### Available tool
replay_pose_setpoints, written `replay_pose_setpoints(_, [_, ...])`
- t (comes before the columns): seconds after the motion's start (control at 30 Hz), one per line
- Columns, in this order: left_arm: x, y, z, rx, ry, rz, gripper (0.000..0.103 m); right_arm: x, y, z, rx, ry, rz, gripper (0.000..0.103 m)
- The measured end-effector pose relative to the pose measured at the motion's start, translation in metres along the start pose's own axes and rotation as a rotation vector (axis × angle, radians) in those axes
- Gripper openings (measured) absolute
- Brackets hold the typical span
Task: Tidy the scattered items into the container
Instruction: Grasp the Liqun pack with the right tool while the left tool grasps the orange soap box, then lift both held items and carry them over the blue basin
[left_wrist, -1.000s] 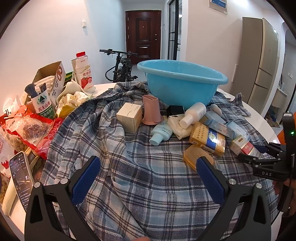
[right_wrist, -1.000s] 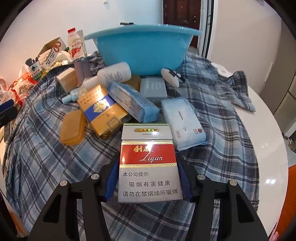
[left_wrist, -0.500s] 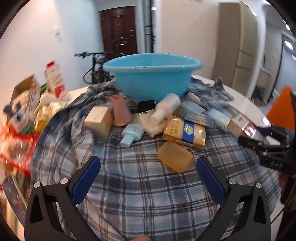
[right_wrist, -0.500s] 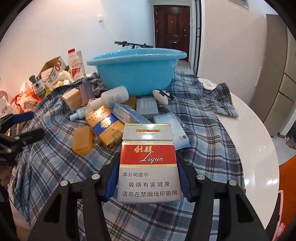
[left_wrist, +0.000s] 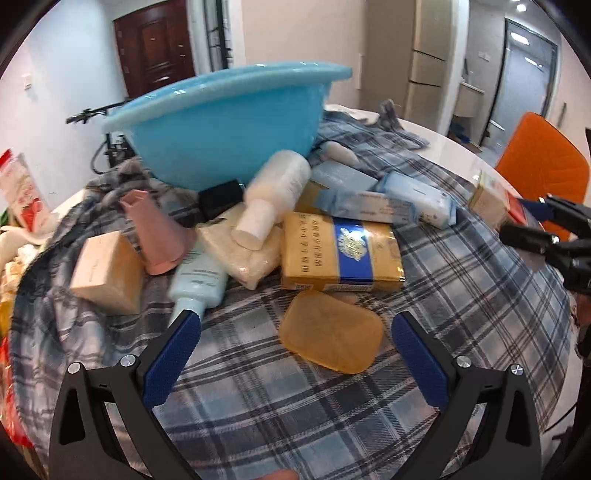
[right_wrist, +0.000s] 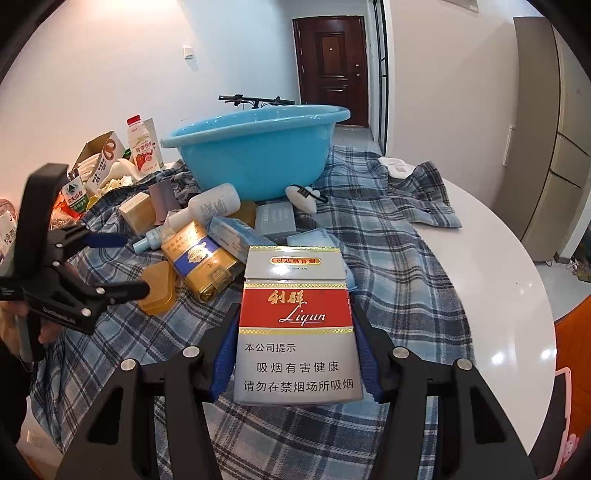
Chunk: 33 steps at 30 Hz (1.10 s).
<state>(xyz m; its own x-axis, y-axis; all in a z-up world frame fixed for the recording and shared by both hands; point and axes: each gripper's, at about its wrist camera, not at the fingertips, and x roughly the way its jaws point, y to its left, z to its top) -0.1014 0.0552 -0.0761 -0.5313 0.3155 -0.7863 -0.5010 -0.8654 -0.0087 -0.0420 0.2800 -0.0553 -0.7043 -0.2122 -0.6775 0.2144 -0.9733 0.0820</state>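
We are pinching the cigarette pack (right_wrist: 297, 332) in the right gripper (right_wrist: 295, 354), lower centre, lifted | left gripper (left_wrist: 295, 347), jaws spread, has closed on the amber case (left_wrist: 330, 330) | basin (right_wrist: 258, 147) upper centre, awaiting both.

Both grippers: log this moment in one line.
right gripper: shut on cigarette pack | left gripper: open above amber case | basin: ahead

Glossy plastic basin (left_wrist: 229, 122), woven plaid cloth (left_wrist: 332, 406)

Wrist fisheyes angled down, sharing basin (left_wrist: 229, 122) (close)
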Motion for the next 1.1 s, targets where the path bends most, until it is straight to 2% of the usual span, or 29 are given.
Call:
replay_pose_setpoints(0.17, [0.006, -0.002, -0.002, 0.036, 0.019, -0.091, 0.103, -0.005, -0.004, 0.004, 0.023, -0.019, -0.002, 0.058])
replay_pose_setpoints(0.3, [0.014, -0.003, -0.004, 0.073, 0.042, -0.092, 0.103, -0.008, -0.006, 0.005, 0.034, -0.033, -0.001, 0.058])
replay_pose_setpoints(0.47, [0.018, -0.002, -0.006, 0.075, 0.058, -0.157, 0.100, -0.006, -0.009, 0.004, 0.051, -0.030, -0.017, 0.058])
replay_pose_setpoints(0.57, [0.019, -0.001, -0.007, 0.081, 0.065, -0.153, 0.086, -0.007, -0.013, 0.002, 0.063, -0.031, -0.028, 0.058])
replay_pose_setpoints(0.63, [0.020, -0.001, -0.007, 0.085, 0.068, -0.152, 0.081, -0.008, -0.014, 0.000, 0.070, -0.033, -0.032, 0.058])
replay_pose_setpoints(0.73, [0.022, -0.005, -0.007, 0.113, 0.063, -0.120, 0.073, -0.009, -0.016, -0.001, 0.079, -0.034, -0.038, 0.058])
replay_pose_setpoints(0.8, [0.022, -0.008, -0.007, 0.131, 0.062, -0.101, 0.063, -0.009, -0.016, -0.002, 0.079, -0.030, -0.037, 0.058])
replay_pose_setpoints(0.9, [0.022, -0.011, -0.008, 0.143, 0.063, -0.115, 0.063, -0.008, -0.016, -0.004, 0.080, -0.024, -0.039, 0.058])
replay_pose_setpoints(1.1, [0.014, -0.016, -0.009, 0.165, 0.048, -0.088, 0.063, -0.010, -0.014, -0.004, 0.079, -0.031, -0.041, 0.058])
